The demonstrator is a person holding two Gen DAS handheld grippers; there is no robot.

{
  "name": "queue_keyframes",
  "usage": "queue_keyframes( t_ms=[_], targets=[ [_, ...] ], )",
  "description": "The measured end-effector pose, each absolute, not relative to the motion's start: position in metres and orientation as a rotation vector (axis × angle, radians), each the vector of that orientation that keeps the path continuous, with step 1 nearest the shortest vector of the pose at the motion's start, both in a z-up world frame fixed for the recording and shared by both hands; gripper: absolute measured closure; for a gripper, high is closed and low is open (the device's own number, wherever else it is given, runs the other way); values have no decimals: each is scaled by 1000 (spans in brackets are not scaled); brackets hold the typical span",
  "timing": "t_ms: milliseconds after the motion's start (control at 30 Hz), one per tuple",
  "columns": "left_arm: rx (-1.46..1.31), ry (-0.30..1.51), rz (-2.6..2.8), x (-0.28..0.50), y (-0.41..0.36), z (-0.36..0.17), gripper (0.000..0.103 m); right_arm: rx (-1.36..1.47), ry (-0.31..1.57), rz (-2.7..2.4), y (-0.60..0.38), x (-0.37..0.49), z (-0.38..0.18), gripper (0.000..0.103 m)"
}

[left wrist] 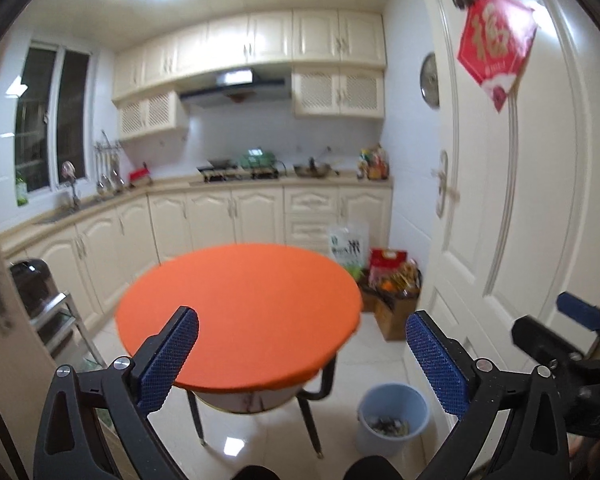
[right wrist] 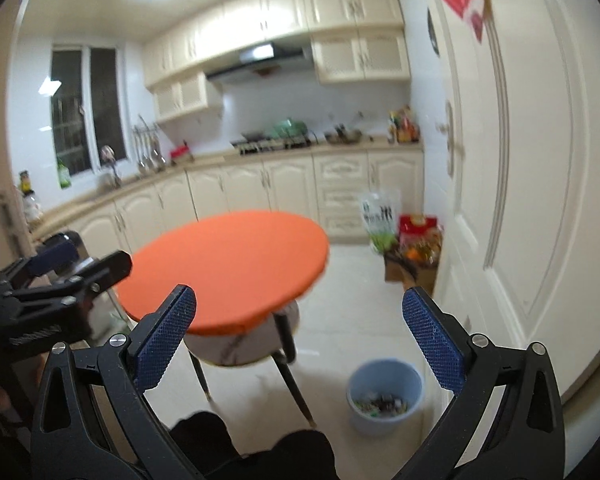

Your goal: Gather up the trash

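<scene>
Risk: with the orange table (left wrist: 240, 308) bare, a reach may chase nothing or knock the blue bin (left wrist: 392, 412) beside it, where the trash (left wrist: 388, 427) lies. The left hand-held gripper (left wrist: 300, 360) and right hand-held gripper (right wrist: 300, 344) are wide open, empty.

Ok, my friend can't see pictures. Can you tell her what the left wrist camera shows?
The left gripper is open and holds nothing, above a round orange table in a cream kitchen. A blue bin with some trash in it stands on the tiled floor at the table's right, near a white door. The right gripper shows at the right edge.
</scene>
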State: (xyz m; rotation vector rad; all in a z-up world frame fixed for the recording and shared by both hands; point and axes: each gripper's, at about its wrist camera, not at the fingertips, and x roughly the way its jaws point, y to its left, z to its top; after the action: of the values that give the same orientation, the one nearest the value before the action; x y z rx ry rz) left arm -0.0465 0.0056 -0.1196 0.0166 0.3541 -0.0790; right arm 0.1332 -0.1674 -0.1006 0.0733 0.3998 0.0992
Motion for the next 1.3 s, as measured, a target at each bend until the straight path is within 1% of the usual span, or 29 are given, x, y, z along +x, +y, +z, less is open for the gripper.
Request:
queue_keyframes(
  t_ms=[200, 433, 633, 867, 1300],
  targets=[
    [43, 302, -46, -95, 1, -120, 1, 66, 353, 121, -159, 120, -89, 0],
    [91, 274, -28, -95, -29, -127, 0, 67, 351, 149, -152, 114, -93, 0],
    [86, 272, -20, -83, -22, -127, 1, 60, 340, 138, -151, 114, -92, 0],
    [79, 271, -24, -59, -26, -112, 1, 58, 327, 122, -154, 114, -89, 0],
    [71, 258, -29, -49, -12, -108, 1, 53, 312, 115, -157, 115, -83, 0]
  ],
)
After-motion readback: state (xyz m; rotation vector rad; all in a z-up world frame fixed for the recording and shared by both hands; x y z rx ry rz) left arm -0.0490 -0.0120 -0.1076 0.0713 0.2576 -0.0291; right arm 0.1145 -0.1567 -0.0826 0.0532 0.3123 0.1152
